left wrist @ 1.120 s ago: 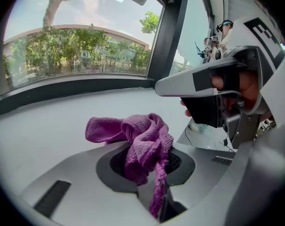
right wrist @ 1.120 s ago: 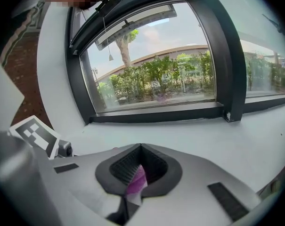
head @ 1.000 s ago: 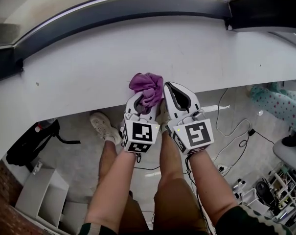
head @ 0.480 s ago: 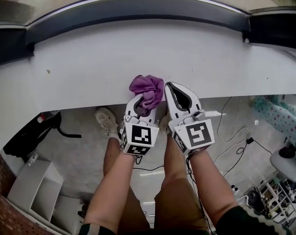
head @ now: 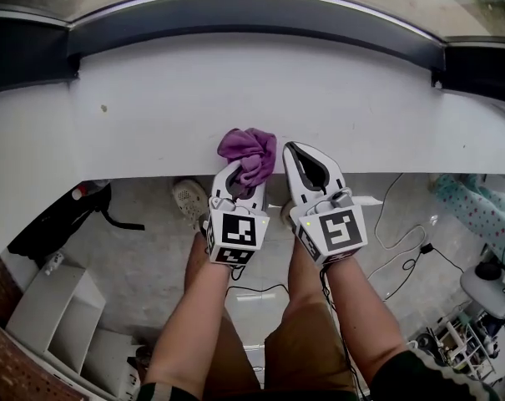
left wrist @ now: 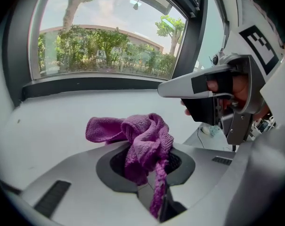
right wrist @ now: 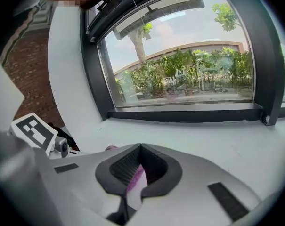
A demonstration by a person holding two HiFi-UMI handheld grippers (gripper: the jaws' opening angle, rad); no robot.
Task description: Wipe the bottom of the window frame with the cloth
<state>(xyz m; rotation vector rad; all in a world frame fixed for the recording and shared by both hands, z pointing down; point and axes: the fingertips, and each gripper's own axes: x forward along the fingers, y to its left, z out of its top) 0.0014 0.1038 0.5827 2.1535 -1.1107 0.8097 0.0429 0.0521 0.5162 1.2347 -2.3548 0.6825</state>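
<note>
There are two grippers, the left gripper [head: 242, 167] and the right gripper [head: 295, 152]. One purple cloth [head: 249, 152] sits between the left gripper's jaws. One window frame [head: 252, 11] lies ahead of both.

Left gripper [head: 238, 174] clamped on purple cloth [head: 249, 149]; cloth bunched on white sill [head: 152, 107] at front edge. Right gripper [head: 295, 150] just beside cloth, jaws together, tip over sill. Dark window frame [head: 252, 11] along sill's far side.

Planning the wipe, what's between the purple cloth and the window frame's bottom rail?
Only bare white sill separates the cloth from the bottom rail; the head view and left gripper view both show it.
</note>
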